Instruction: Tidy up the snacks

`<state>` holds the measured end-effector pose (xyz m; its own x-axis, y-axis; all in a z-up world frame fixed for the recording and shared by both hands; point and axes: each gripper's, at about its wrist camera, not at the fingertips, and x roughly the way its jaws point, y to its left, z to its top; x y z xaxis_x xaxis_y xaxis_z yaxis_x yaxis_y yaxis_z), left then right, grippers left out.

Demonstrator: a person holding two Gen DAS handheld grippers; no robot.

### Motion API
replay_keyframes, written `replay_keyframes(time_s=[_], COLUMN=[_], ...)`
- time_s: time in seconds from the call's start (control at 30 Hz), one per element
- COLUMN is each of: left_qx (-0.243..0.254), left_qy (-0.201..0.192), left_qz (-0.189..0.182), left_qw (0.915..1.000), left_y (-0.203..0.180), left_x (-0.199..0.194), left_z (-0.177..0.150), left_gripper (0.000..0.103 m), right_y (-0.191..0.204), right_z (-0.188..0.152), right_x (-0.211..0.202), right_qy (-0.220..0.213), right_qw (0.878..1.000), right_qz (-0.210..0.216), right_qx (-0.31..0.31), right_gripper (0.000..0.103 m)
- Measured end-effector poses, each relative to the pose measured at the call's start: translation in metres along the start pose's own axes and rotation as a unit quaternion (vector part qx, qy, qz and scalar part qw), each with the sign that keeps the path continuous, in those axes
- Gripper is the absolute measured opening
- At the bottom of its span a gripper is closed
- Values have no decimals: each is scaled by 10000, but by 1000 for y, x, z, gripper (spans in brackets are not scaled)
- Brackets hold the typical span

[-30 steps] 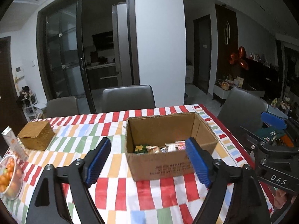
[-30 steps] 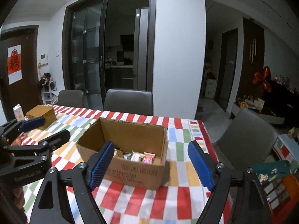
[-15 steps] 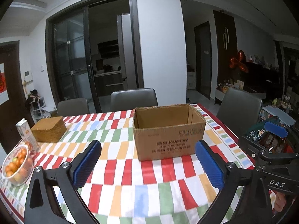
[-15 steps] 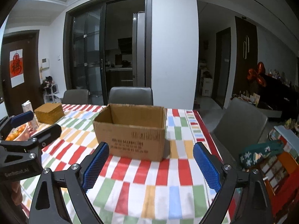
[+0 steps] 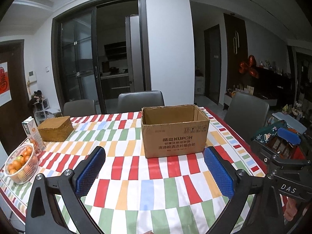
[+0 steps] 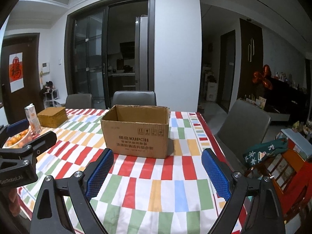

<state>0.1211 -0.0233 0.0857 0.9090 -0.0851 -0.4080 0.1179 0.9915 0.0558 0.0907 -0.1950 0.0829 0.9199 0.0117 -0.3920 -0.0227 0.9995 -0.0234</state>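
Landmark: cardboard box (image 5: 174, 131), standing upright on the striped tablecloth (image 5: 148, 177), top flaps open, printed side facing both cameras. From these low angles only the inner back wall of the box shows; its contents cannot be seen, so the snacks are not visible.

Left gripper (image 5: 154, 172): jaws spread wide, nothing between the blue pads, only tablecloth. It hangs over the cloth on the near side of the box, apart from it, not touching.

Right gripper (image 6: 157, 173): jaws likewise released and empty, also on the near side of the box and clear of it. In the left wrist view it appears at the far right edge, to the right of the box.

To the left of the box, well apart: a woven basket (image 5: 55, 128) with its lid on. Nearer the camera than the basket, further left of the box: an upright drink carton (image 5: 33, 134), and just beside it a white bowl of oranges (image 5: 20, 163).

Behind the box: two grey chairs (image 5: 140, 101) at the far table edge. To the right of the box: another grey chair (image 6: 243, 124).
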Motion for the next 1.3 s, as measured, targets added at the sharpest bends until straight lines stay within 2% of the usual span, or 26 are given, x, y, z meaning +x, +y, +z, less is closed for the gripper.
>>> replay_keyframes(time_s=[0.23,1.3], left_qx=[60,-30], left_qy=[-41,10], left_qz=[104,76], left_qw=[9999,10000], left_y=[-3,0], left_x=[-5,-1], left_z=[-1,-5], left_gripper=[103,103], right_y=[1,-3], right_z=[-3,-7], right_x=[-6,-3], right_qy=[-44,-17], right_qw=[10000,10000], right_qz=[1,-13], right_qx=[-23,33], right_gripper=[92,92])
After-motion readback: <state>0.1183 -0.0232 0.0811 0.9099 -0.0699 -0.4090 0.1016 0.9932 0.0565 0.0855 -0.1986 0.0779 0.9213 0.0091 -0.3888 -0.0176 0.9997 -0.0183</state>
